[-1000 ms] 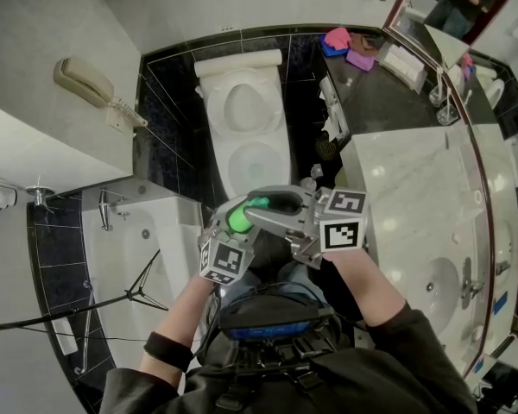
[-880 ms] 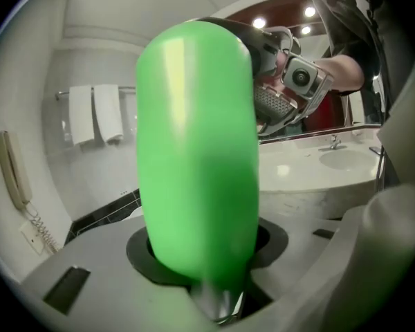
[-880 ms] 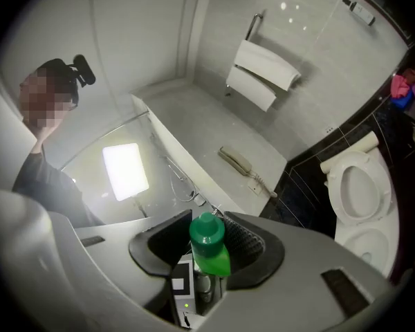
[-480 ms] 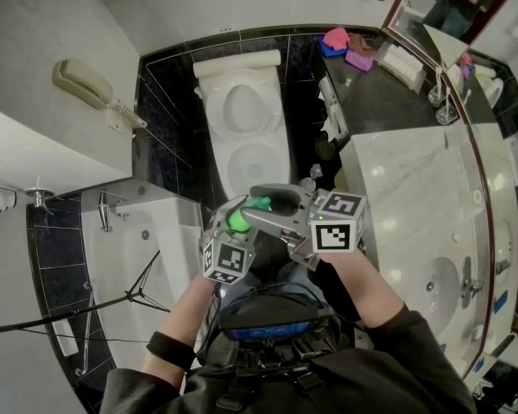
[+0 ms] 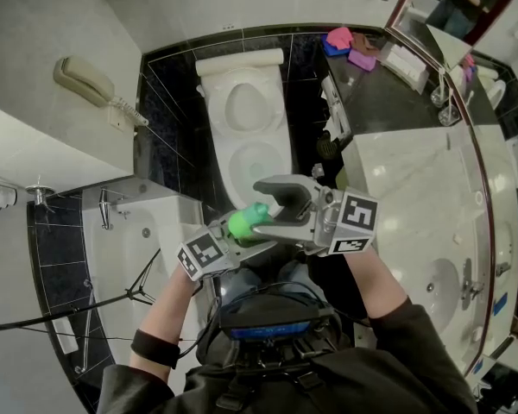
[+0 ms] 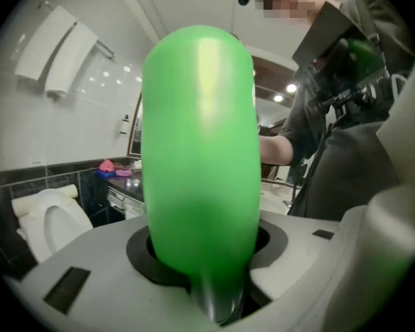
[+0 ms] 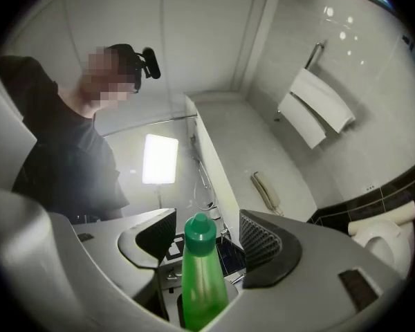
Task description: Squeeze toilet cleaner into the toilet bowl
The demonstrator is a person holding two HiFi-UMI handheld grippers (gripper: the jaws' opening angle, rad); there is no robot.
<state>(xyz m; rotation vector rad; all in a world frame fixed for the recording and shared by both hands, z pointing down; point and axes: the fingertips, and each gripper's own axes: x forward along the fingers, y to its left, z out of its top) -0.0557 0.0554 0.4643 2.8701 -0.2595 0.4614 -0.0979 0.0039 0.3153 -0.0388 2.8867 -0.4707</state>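
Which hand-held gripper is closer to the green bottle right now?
Left: the left hand-held gripper clamps the green bottle. The right hand-held gripper has just been opening, jaws apart either side of its cap.

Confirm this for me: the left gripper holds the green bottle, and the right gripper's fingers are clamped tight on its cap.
Not clamped. The right gripper view shows the fingers of the right gripper standing apart on either side of the cap, having just been opening, pressing on nothing. The left gripper does hold the green bottle.

Bright green bottle [image 5: 245, 222]; white toilet [image 5: 233, 141]; black floor tiles [image 5: 164, 149]; pink cloth [image 5: 337, 37]
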